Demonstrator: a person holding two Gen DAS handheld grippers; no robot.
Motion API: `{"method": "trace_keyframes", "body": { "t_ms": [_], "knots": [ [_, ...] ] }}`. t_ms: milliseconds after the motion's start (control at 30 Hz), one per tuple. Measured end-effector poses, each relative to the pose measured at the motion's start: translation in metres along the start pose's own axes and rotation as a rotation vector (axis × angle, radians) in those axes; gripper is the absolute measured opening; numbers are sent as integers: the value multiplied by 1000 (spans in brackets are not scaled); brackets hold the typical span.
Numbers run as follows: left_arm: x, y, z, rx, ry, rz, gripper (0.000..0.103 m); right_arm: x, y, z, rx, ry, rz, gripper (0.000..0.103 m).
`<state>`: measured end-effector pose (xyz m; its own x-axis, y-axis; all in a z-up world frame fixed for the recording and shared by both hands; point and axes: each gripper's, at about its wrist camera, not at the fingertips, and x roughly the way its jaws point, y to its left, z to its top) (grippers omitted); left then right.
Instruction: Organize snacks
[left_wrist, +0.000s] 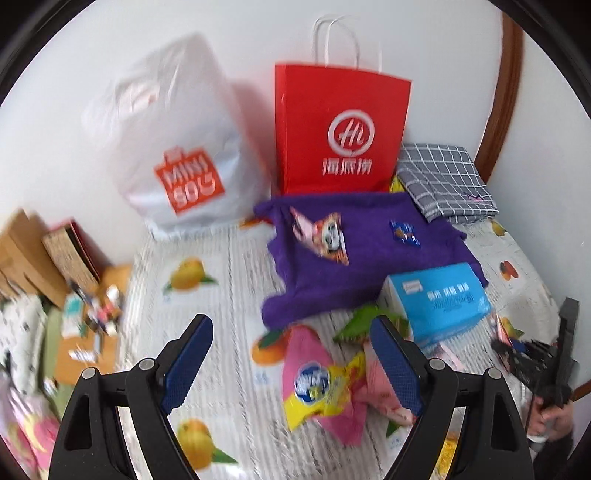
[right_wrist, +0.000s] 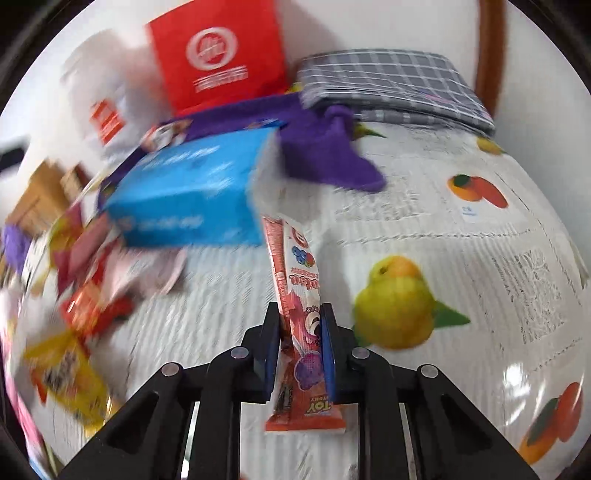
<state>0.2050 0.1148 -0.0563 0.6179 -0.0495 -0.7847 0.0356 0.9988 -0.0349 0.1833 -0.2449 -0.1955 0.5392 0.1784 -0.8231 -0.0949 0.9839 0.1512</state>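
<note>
My right gripper (right_wrist: 300, 317) is shut on a long red-pink snack packet (right_wrist: 295, 288) and holds it upright above the fruit-print cloth (right_wrist: 424, 206). It also shows at the right edge of the left wrist view (left_wrist: 532, 354). My left gripper (left_wrist: 291, 332) is open and empty above a pink and yellow snack bag (left_wrist: 317, 384). A blue box (left_wrist: 439, 302) lies just right of it, with a green packet (left_wrist: 365, 321) beside it. Two small packets (left_wrist: 325, 236) (left_wrist: 404, 232) lie on a purple cloth (left_wrist: 354, 266).
A red paper bag (left_wrist: 340, 129) and a white plastic bag (left_wrist: 177, 140) stand against the back wall. A folded checked cloth (left_wrist: 443, 181) lies at back right. Cardboard boxes (left_wrist: 33, 258) and small loose items (left_wrist: 96, 314) sit at the left. More snack packets (right_wrist: 81, 295) lie left of the blue box.
</note>
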Motion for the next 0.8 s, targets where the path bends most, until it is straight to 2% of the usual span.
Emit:
{"method": "trace_keyframes", "body": {
  "t_ms": [100,233,333,500,533,600,667,800],
  "knots": [
    [9,1,-17,-10,25,-6,86,8,2,6,-15,-40,-58,20],
    [31,-6,-36,1,80,-33,85,9,10,8,-51,-39,-106,21],
    [49,-9,-44,-18,118,-82,85,7,4,9,-34,-38,-83,21],
    [77,-14,-55,-3,161,-30,83,8,-4,10,7,-38,-31,21],
    [81,-13,-57,-7,168,-35,75,8,-4,10,11,-38,-26,21],
    [87,-9,-62,-39,180,-95,67,8,-4,9,13,-38,-15,23],
    [88,-4,-62,-70,178,-135,49,8,-3,9,6,-40,-4,26],
    [81,-2,-62,-62,155,-111,47,8,-4,7,6,-43,2,25]
  ]
}}
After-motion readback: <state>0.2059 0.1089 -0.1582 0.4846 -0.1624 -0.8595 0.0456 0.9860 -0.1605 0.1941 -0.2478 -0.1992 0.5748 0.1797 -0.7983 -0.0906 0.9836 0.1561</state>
